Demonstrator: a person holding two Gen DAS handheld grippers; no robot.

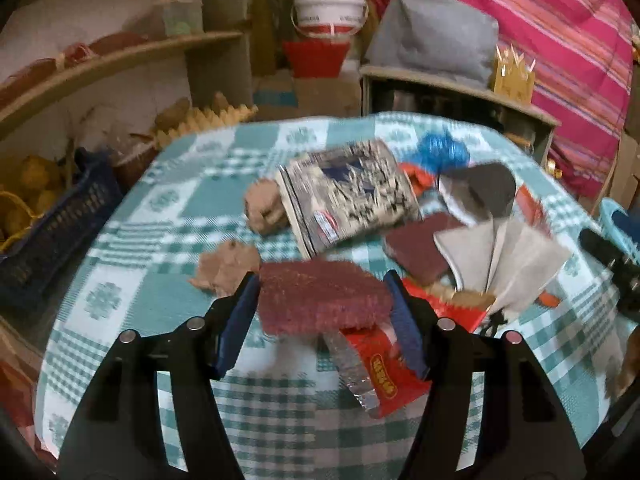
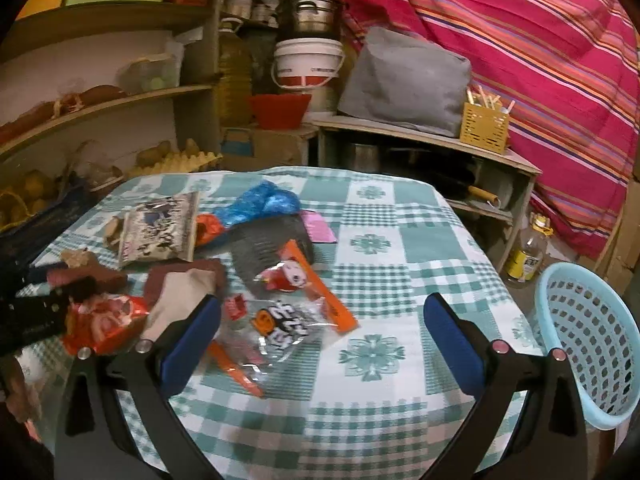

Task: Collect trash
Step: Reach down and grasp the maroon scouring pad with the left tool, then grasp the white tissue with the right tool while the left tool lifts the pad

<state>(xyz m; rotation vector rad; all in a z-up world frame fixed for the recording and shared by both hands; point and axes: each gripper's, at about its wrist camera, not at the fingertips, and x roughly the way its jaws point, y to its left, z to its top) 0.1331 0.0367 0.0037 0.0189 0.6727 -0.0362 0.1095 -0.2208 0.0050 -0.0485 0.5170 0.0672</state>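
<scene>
The left gripper (image 1: 322, 304) is clamping a maroon scouring pad (image 1: 320, 300) (pads pressing both ends) above the checked tablecloth (image 1: 168, 200); the right gripper (image 2: 322, 328) is hovering wide open, holding nothing, beside the blue basket (image 2: 592, 344)

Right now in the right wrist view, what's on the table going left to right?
Red snack wrapper → black comb → orange-edged clear packet → bare checked tablecloth → light blue basket at the right edge.

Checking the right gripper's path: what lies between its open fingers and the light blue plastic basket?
Only bare green-checked tablecloth, seen in the right wrist view. The right gripper is open, and the light blue plastic basket sits off the table's right edge.
</scene>
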